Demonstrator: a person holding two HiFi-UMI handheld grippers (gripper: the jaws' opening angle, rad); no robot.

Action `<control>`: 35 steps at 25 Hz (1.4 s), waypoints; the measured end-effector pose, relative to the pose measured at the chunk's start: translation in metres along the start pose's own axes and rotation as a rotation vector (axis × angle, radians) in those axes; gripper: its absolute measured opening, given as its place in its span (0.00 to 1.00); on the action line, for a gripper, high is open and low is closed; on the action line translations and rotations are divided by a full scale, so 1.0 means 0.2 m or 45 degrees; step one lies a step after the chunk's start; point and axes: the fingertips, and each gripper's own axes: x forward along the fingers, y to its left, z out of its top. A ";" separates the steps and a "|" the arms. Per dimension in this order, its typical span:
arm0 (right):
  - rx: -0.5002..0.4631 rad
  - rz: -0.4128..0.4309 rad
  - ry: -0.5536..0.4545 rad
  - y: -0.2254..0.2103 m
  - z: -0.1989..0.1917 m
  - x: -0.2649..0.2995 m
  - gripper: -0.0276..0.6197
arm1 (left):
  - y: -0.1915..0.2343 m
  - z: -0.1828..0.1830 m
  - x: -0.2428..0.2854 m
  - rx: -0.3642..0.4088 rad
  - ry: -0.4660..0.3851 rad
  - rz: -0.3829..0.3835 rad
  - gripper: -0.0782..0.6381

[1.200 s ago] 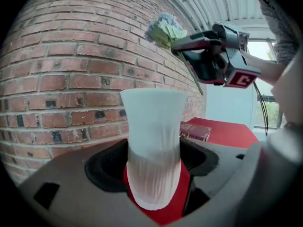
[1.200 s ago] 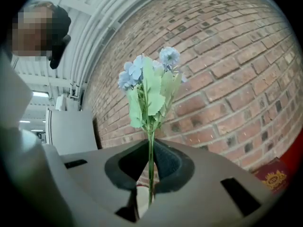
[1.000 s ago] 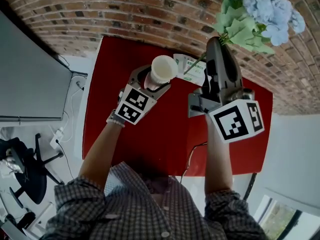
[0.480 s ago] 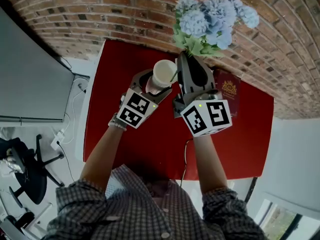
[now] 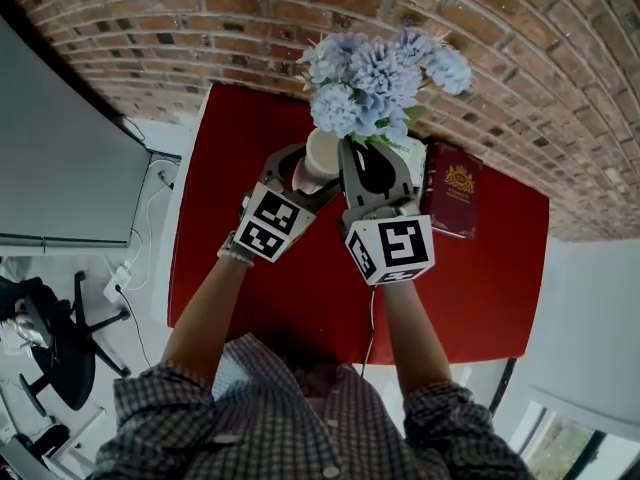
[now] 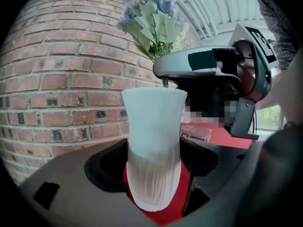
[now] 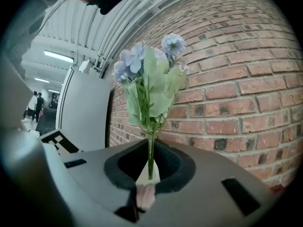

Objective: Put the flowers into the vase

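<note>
My left gripper (image 5: 313,166) is shut on a white ribbed vase (image 6: 154,145), which stands upright on the red table (image 5: 250,238). My right gripper (image 5: 366,158) sits close against the vase's right side, level, jaws pinching the green stem (image 7: 151,157) of a bunch of pale blue flowers (image 5: 372,73). Those jaws are opening slightly, with the stem still between them. The blooms stand above the vase's mouth (image 5: 322,150) and hide part of it. Through the gap under the right jaws, the stem runs down to the white vase rim (image 7: 144,178).
A dark red book (image 5: 455,190) with a gold crest lies on the table right of the grippers. A brick wall (image 5: 300,23) runs along the table's far edge, close behind the vase. A grey panel (image 5: 60,158) and an office chair (image 5: 50,338) stand left.
My right gripper has carried the flowers left and down, from beyond the table's far right to right beside the vase. The left gripper and vase have stayed put.
</note>
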 end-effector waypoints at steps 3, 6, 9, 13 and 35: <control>-0.063 -0.014 0.063 0.01 -0.05 0.01 0.11 | 0.01 -0.01 0.00 -0.003 0.001 0.003 0.60; -0.133 -0.030 0.140 0.02 -0.11 -0.01 0.12 | 0.00 -0.01 0.00 -0.003 0.001 0.006 0.60; -0.136 -0.030 0.164 0.03 -0.12 -0.01 0.12 | 0.00 -0.01 0.00 -0.005 0.000 0.007 0.60; -0.108 -0.012 0.163 0.03 -0.13 -0.02 0.13 | 0.01 -0.02 0.01 -0.004 0.002 0.010 0.60; -0.038 0.057 0.216 0.06 -0.13 -0.06 0.44 | 0.02 -0.01 0.00 -0.008 0.003 0.000 0.60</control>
